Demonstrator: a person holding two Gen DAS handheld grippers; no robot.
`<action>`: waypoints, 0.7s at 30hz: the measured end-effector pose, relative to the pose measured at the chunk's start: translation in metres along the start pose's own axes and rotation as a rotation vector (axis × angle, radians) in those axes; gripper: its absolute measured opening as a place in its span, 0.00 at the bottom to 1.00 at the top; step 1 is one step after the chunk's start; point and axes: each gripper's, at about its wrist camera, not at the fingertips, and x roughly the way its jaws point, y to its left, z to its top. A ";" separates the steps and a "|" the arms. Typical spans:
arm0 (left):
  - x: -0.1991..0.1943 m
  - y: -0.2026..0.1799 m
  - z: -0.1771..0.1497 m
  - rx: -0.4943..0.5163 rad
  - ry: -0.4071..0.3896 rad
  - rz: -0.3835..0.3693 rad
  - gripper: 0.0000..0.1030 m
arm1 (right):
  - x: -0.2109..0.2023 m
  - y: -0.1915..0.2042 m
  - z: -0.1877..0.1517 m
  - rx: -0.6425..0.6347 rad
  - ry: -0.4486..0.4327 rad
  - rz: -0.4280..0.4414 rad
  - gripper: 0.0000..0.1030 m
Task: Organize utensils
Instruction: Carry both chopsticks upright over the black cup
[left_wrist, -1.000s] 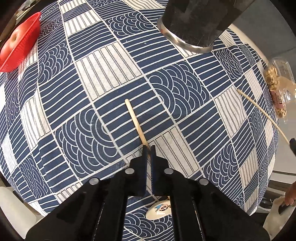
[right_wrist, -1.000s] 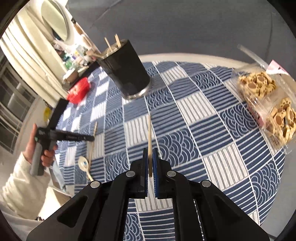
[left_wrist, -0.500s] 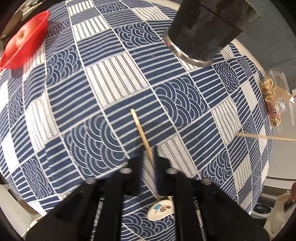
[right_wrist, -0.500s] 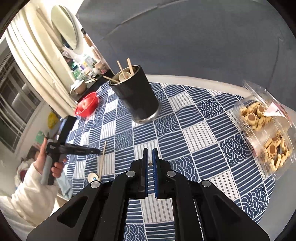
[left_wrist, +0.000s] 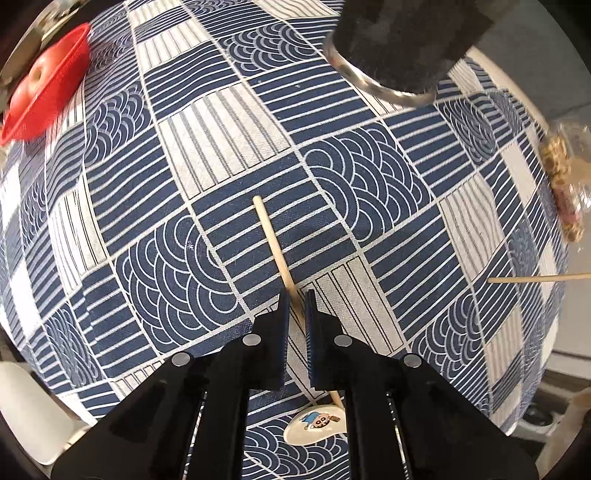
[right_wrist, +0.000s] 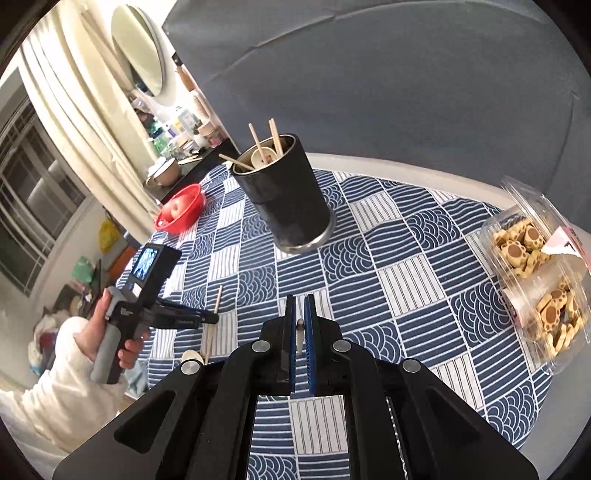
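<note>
A wooden-handled spoon (left_wrist: 275, 243) with a white cartoon-printed bowl lies on the blue patterned tablecloth (left_wrist: 221, 147). My left gripper (left_wrist: 297, 295) points straight down over it. Its jaws are closing, with the handle between them and thin gaps still showing on both sides. My right gripper (right_wrist: 300, 301) is shut on a chopstick (right_wrist: 300, 328), seen end-on and held above the table. That chopstick (left_wrist: 539, 277) also shows at the right of the left wrist view. A black cup (right_wrist: 284, 199) at the back holds several chopsticks and a spoon.
A red basket (right_wrist: 181, 210) with an apple sits at the far left of the table. A clear box of cookies (right_wrist: 535, 273) lies at the right edge. A person's hand (right_wrist: 110, 332) in a white sleeve holds the left gripper. A cluttered shelf stands behind.
The left jaws let go of the spoon handle, spread, and have narrowed again around it. The right gripper rose with its chopstick, which now points toward the camera.
</note>
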 end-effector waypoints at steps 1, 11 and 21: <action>-0.002 0.006 -0.001 -0.018 -0.004 -0.025 0.07 | 0.000 0.001 0.001 -0.003 -0.005 0.000 0.04; -0.036 0.021 -0.005 0.028 -0.128 -0.177 0.05 | -0.017 0.012 0.021 -0.033 -0.056 -0.008 0.04; -0.075 0.018 0.012 0.026 -0.335 -0.266 0.05 | -0.036 0.028 0.040 -0.075 -0.109 -0.011 0.04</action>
